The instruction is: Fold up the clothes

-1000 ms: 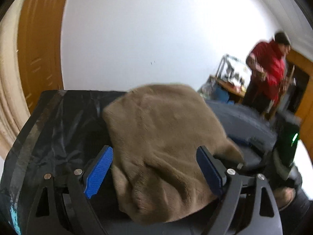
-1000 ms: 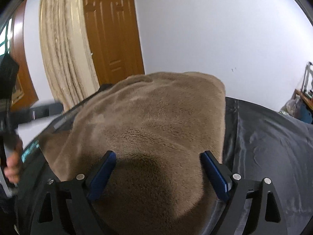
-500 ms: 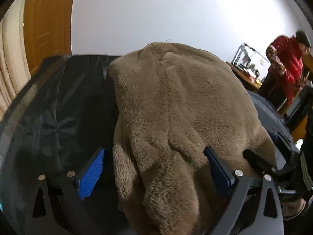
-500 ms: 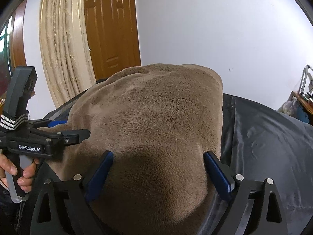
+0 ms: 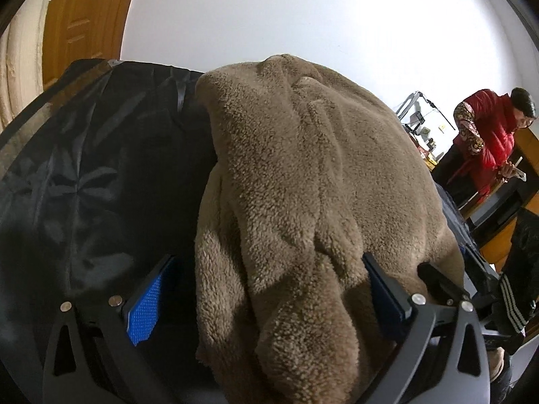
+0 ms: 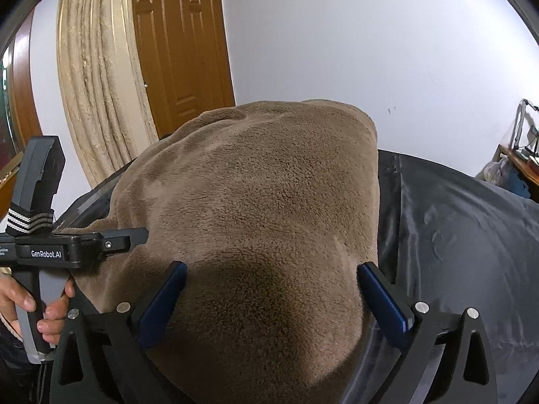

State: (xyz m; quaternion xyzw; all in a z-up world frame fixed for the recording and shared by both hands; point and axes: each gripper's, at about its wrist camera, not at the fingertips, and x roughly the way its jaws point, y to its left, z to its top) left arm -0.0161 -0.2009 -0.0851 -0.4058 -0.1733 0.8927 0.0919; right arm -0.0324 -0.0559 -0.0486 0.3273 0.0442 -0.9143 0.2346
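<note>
Both grippers, left gripper [image 5: 266, 299] and right gripper [image 6: 269, 299], hold their fingers [image 5: 148, 306] released astride the brown fleece garment [image 6: 262, 202] lying on the black-covered table [image 6: 471, 229].

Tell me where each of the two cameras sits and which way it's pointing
Left wrist: rides the left hand-held gripper, looking across the brown fleece garment on the black sheet-covered table toward a white wall; its open fingers show.
Right wrist: rides the right hand-held gripper, facing the wooden door and cream curtain; its open fingers and the person's left hand show.
Shared: garment, table, wall, door.
</note>
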